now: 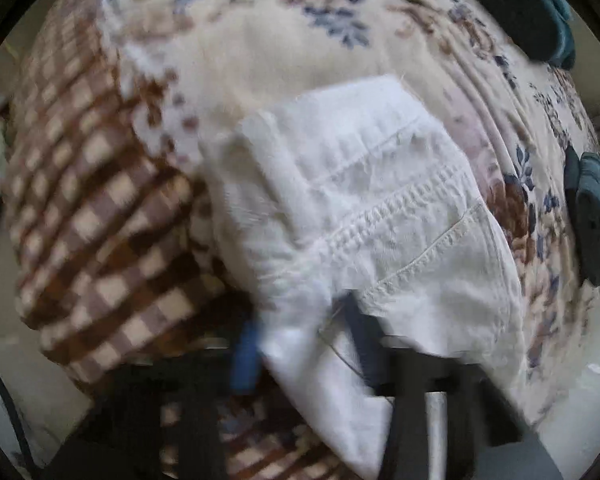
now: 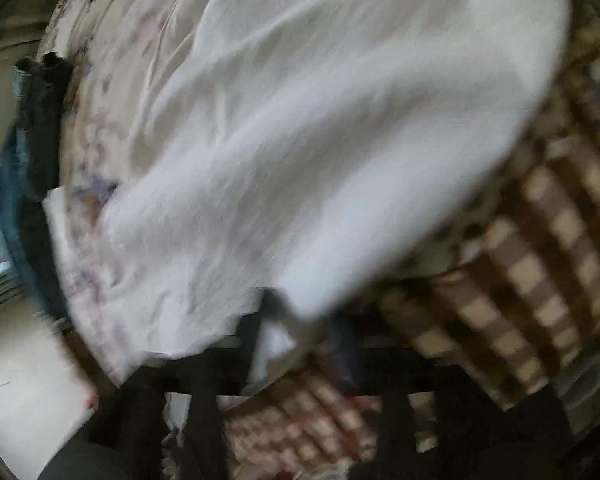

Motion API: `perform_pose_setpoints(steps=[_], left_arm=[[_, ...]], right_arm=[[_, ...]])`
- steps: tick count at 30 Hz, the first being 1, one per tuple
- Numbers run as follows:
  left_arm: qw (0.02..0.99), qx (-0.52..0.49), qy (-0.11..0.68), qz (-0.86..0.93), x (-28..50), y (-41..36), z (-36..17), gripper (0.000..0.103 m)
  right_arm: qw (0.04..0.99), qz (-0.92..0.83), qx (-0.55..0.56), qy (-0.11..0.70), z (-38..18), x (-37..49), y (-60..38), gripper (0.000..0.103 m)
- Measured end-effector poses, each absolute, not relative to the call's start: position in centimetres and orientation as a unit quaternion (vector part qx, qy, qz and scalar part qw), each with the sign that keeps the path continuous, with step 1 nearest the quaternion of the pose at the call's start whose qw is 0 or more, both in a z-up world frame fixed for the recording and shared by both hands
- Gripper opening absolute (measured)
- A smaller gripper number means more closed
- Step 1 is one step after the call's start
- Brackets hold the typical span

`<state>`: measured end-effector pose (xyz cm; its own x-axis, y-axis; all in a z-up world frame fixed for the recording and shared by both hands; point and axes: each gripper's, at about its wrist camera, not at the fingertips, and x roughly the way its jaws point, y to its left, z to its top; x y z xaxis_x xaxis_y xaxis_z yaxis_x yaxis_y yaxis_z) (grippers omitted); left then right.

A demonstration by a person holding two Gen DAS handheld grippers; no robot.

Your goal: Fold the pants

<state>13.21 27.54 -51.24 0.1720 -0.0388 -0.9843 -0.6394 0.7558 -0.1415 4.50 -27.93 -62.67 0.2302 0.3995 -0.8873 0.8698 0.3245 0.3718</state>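
Left tongs (image 1: 304, 344) pinching pants (image 1: 380, 208) waistband; right tongs (image 2: 300, 340) pinching leg edge. Thin bite, blurred: cloth may slip, spoiling fold on bedspread (image 1: 260, 40).

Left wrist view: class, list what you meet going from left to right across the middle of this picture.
Brown checked blanket → white pants → floral bedspread → dark teal garment.

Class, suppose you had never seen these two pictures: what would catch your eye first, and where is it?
The white pants fill the middle of both views, lying on a floral bedspread. A brown checked blanket lies beside them, left in the left wrist view and right in the other. Each gripper, left and right, has white cloth between its fingers.
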Motion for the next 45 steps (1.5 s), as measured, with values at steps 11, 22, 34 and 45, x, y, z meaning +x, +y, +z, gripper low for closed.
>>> perform_pose_setpoints(steps=[11,22,34,45], left_arm=[[0.694,-0.209,0.656,0.212,12.8,27.9,-50.9,0.015],[0.725,-0.133,0.675,0.027,20.7,14.8,-46.4,0.051],[0.592,-0.25,0.766,0.002,23.6,11.0,-51.1,0.051],[0.496,-0.322,0.806,0.031,22.6,7.6,-53.4,0.054]], right_arm=[[0.518,-0.214,0.507,0.655,-62.8,2.3,-27.7,0.007],[0.66,0.036,0.273,0.699,-53.0,21.9,-16.5,0.094],[0.612,0.253,0.076,0.746,-59.7,36.5,-5.1,0.025],[0.614,0.33,0.154,0.7,-54.5,29.7,-6.6,0.014]])
